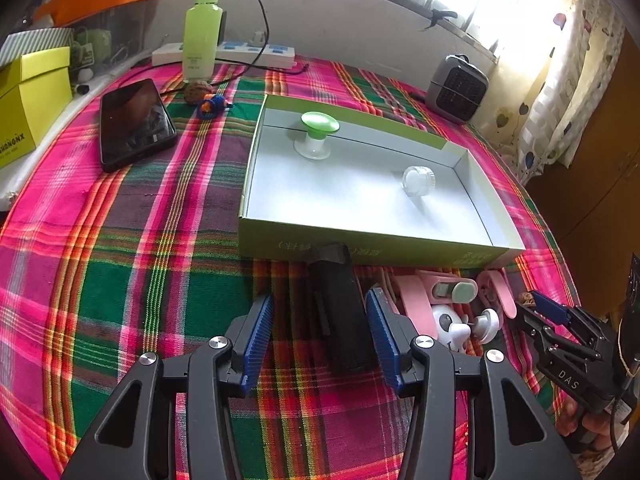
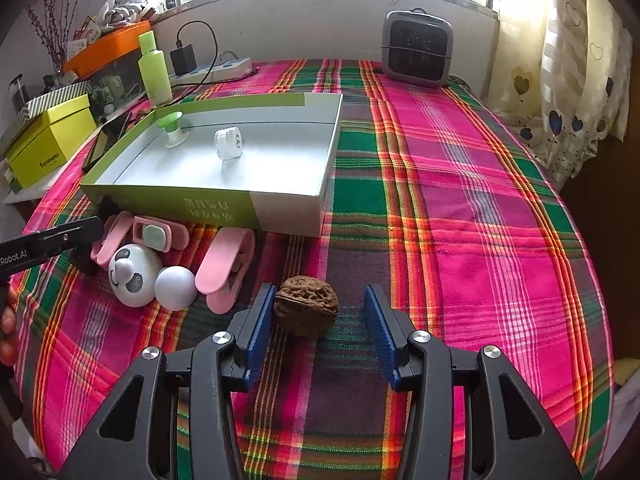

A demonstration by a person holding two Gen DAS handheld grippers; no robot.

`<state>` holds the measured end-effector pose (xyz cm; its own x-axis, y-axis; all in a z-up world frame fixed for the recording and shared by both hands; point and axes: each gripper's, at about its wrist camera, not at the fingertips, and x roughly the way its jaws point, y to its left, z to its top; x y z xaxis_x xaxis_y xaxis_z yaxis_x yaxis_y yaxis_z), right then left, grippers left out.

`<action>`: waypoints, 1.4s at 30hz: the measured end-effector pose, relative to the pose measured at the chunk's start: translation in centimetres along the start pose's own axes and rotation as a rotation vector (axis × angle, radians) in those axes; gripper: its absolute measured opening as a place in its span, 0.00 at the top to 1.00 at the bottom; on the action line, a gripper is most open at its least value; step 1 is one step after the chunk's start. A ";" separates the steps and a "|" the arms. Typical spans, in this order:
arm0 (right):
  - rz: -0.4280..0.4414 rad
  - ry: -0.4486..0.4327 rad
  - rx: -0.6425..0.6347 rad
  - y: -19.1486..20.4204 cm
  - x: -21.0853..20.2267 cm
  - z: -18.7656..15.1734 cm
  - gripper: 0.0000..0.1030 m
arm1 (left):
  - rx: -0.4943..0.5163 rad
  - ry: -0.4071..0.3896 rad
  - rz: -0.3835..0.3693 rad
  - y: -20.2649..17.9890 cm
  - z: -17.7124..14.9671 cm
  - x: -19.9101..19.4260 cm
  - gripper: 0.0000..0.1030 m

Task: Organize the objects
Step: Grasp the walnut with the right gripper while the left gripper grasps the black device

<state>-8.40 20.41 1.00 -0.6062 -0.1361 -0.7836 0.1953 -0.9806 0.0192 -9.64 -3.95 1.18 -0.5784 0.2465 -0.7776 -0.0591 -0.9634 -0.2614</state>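
A shallow green-sided box lies on the plaid cloth. In it stand a green-topped suction piece and a small clear jar. My left gripper is open around a black oblong object lying in front of the box. My right gripper is open around a walnut; its left pad touches the nut. The right gripper also shows in the left wrist view.
Pink clips, a panda toy and a white ball lie by the box front. A phone, second walnut, blue-orange toy, green bottle, power strip and small heater sit farther back.
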 end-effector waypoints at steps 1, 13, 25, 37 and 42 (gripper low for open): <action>-0.001 -0.001 0.001 0.0 0.0 0.0 0.55 | -0.006 -0.001 0.001 0.1 0.1 0.0 0.55; 0.001 -0.009 0.009 -0.1 -0.2 0.0 0.69 | -0.043 -0.006 0.007 1.5 -0.1 -0.4 0.55; 0.023 -0.015 0.004 0.4 -0.4 -0.2 0.69 | -0.045 -0.008 0.039 2.6 -0.2 -1.0 0.55; 0.031 -0.018 0.011 0.5 -0.4 -0.3 0.69 | -0.054 -0.035 0.054 3.5 -0.6 -2.0 0.55; 0.031 -0.018 0.010 0.4 -0.4 -0.3 0.69 | -0.030 -0.032 0.062 2.7 -0.7 -1.7 0.55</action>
<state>-7.81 20.08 1.14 -0.6137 -0.1690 -0.7712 0.2066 -0.9772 0.0497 -8.22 -6.87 1.34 -0.6059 0.1825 -0.7743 0.0015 -0.9731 -0.2305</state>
